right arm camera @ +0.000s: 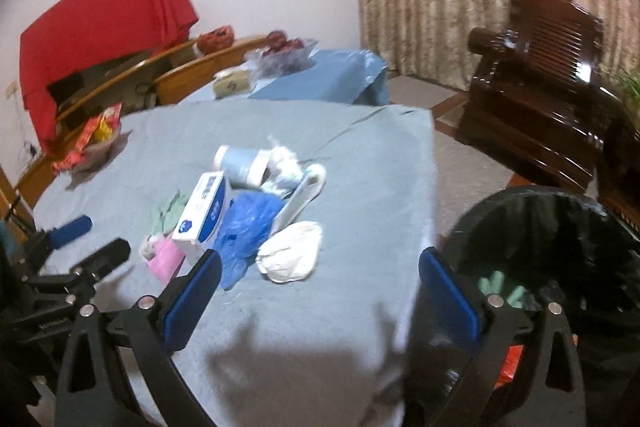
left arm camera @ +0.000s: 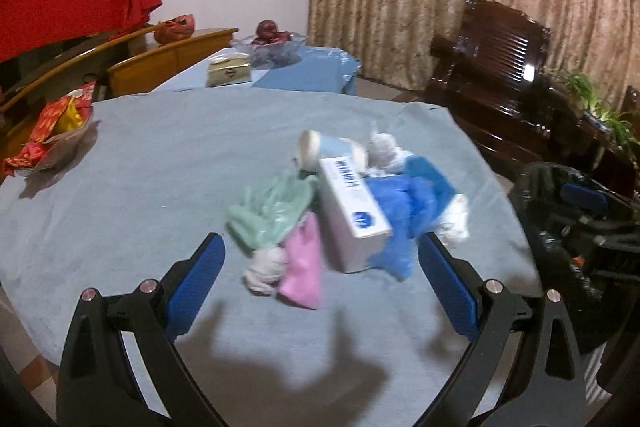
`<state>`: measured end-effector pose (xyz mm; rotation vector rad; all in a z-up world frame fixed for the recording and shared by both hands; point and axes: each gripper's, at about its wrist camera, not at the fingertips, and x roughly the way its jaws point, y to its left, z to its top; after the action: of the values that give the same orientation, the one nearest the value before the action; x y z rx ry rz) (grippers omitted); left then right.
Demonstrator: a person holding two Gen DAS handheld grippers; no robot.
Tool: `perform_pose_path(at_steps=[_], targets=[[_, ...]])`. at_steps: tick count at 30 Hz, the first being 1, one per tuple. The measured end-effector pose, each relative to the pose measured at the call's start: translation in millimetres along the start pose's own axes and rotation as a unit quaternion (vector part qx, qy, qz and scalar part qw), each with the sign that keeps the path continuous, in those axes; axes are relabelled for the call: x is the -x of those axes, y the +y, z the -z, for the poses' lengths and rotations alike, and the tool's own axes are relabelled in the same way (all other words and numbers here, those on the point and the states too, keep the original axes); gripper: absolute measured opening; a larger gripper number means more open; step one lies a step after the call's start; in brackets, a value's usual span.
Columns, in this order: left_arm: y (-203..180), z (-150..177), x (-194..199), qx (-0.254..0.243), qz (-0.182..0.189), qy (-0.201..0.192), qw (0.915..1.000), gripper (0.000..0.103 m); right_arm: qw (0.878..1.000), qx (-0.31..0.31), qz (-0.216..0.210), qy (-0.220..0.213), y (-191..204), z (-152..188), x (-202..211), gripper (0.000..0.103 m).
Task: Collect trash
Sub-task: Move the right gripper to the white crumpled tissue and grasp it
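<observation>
A heap of trash lies on the blue-grey tablecloth (left arm camera: 140,187): a white and blue carton (left arm camera: 352,211), a blue plastic bag (left arm camera: 404,211), a green bag (left arm camera: 272,211), a pink packet (left arm camera: 302,267), a pale blue cup (left arm camera: 328,149) on its side and crumpled white tissue (left arm camera: 384,147). My left gripper (left arm camera: 320,267) is open just short of the heap, nothing between its fingers. In the right wrist view the carton (right arm camera: 204,211), blue bag (right arm camera: 244,231) and a white wad (right arm camera: 290,255) lie ahead. My right gripper (right arm camera: 320,279) is open and empty, over the table's corner beside the black-lined bin (right arm camera: 560,239).
A bowl of red and yellow packets (left arm camera: 56,135) sits at the table's left edge. Behind stands a second blue-covered table with a fruit bowl (left arm camera: 272,41) and a box (left arm camera: 228,69). A dark wooden chair (right arm camera: 552,87) and a plant (left arm camera: 600,107) are to the right.
</observation>
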<state>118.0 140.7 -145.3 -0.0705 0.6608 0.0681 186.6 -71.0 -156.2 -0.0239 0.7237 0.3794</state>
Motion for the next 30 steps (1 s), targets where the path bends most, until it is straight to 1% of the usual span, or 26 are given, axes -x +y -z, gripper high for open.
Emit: perform_pose_path(at_steps=[2,6,9,12,17,18,20,22,24,25,27,30], targets=[[6.9,0.9,-3.6,0.006,-0.006,0.001,1.0,0.095,1.0,0.011,0.002,0.008,6.2,2.3,-14.3,0.097],[16.6,1.8,-11.3,0.013,-0.015,0.002,0.9998,0.095,1.0,-0.001,-0.003,0.024,6.6,5.7,-37.5,0.095],[19.8,1.7,-16.2,0.01,-0.017,0.002,0.9998,0.095,0.999,0.004,0.005,0.044,8.2,9.0,-56.9,0.087],[21.5,2.6,-18.9,0.015,-0.012,0.002,0.9998,0.095,0.998,-0.001,0.006,0.061,6.7,12.3,-71.3,0.085],[24.9,2.7,-27.7,0.03,-0.009,0.009,0.9995,0.095,0.997,0.001,-0.002,0.077,6.5,12.5,-85.3,0.08],[26.3,2.3,-29.9,0.034,-0.008,0.011,0.9993,0.095,0.997,0.004,-0.002,0.081,7.6,12.3,-87.4,0.077],[29.1,2.1,-33.6,0.044,-0.007,0.015,0.9989,0.095,0.996,0.006,-0.013,0.091,8.7,12.5,-93.6,0.067],[30.1,2.6,-34.8,0.05,-0.006,0.016,0.9986,0.095,0.994,0.002,-0.036,0.101,8.7,13.6,-97.4,0.049],[28.7,1.9,-37.3,0.045,-0.009,0.02,0.9988,0.095,0.994,0.004,-0.043,0.1,10.0,13.7,-96.3,0.043],[26.5,2.4,-37.5,0.039,-0.011,0.021,0.999,0.095,0.994,0.005,-0.045,0.1,10.7,13.5,-95.3,0.038],[19.6,2.9,-36.3,0.024,-0.012,0.017,0.9995,0.095,0.994,0.006,-0.048,0.099,10.4,12.9,-92.2,0.036],[10.0,0.9,-34.6,0.013,-0.007,0.013,0.9998,0.095,0.994,-0.002,-0.049,0.094,5.0,11.7,-82.0,0.036]])
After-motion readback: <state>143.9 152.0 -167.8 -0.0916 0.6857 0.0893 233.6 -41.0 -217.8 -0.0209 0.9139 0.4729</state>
